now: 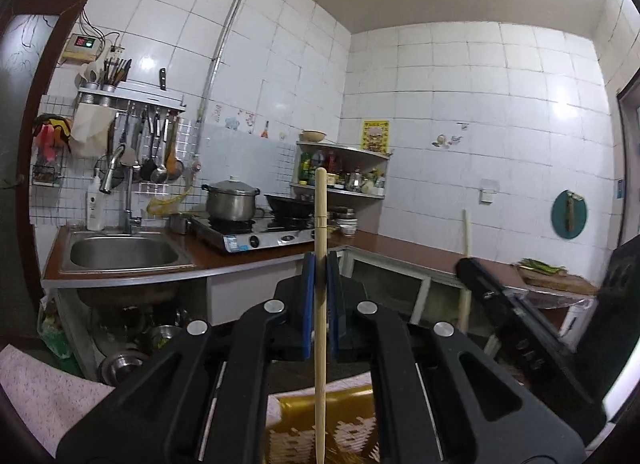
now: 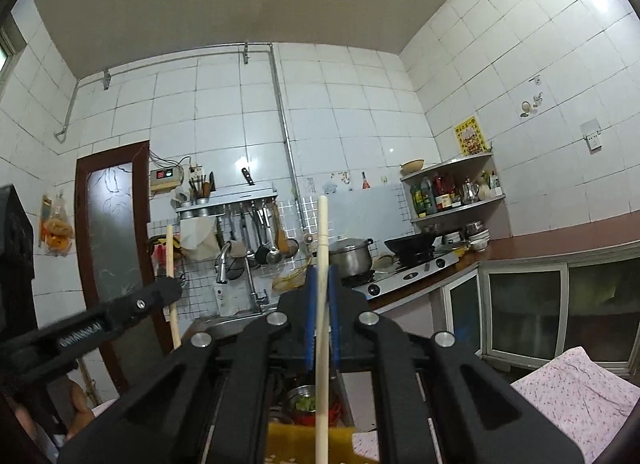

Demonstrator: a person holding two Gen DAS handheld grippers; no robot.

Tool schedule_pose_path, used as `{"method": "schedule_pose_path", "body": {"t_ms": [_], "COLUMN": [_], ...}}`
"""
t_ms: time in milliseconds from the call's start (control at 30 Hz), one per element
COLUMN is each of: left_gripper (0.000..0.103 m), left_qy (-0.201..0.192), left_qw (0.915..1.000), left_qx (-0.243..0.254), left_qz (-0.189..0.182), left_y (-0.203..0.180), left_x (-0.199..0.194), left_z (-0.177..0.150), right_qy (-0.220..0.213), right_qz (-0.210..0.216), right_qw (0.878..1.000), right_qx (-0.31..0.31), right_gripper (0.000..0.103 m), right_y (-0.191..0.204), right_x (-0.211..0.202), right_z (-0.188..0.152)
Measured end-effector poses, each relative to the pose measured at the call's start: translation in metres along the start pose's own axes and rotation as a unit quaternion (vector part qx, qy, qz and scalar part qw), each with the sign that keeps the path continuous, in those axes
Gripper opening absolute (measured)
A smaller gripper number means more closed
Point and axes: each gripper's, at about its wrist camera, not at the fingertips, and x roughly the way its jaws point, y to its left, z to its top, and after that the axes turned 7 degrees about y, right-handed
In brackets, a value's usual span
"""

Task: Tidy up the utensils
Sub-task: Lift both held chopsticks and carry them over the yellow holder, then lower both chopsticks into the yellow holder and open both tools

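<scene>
My left gripper is shut on a pale wooden chopstick that stands upright between its blue pads. My right gripper is likewise shut on a second upright chopstick. In the left wrist view the right gripper shows at the right with its chopstick. In the right wrist view the left gripper appears at the left with its chopstick. A yellow woven basket lies below both grippers. A utensil rack with holders and hanging ladles is on the far wall.
A steel sink with a tap is set in the brown counter. A gas stove carries a steel pot and a black wok. A corner shelf holds bottles. A chopping board lies at the right.
</scene>
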Motion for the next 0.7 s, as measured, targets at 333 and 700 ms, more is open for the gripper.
{"method": "schedule_pose_path", "body": {"t_ms": [333, 700], "left_gripper": [0.004, 0.004], "left_qy": [0.016, 0.039], "left_qw": [0.9986, 0.9962], "left_qx": [0.026, 0.041], "left_qz": [0.042, 0.066], "left_y": [0.006, 0.008], "left_x": [0.047, 0.048], "left_z": [-0.044, -0.080], "right_qy": [0.023, 0.047], "right_qz": [-0.026, -0.044], "right_qw": [0.999, 0.996], "right_qx": [-0.024, -0.064], "right_gripper": [0.006, 0.006], "right_y": [-0.007, -0.001], "right_x": [0.031, 0.032], "right_z": [-0.038, -0.074]}}
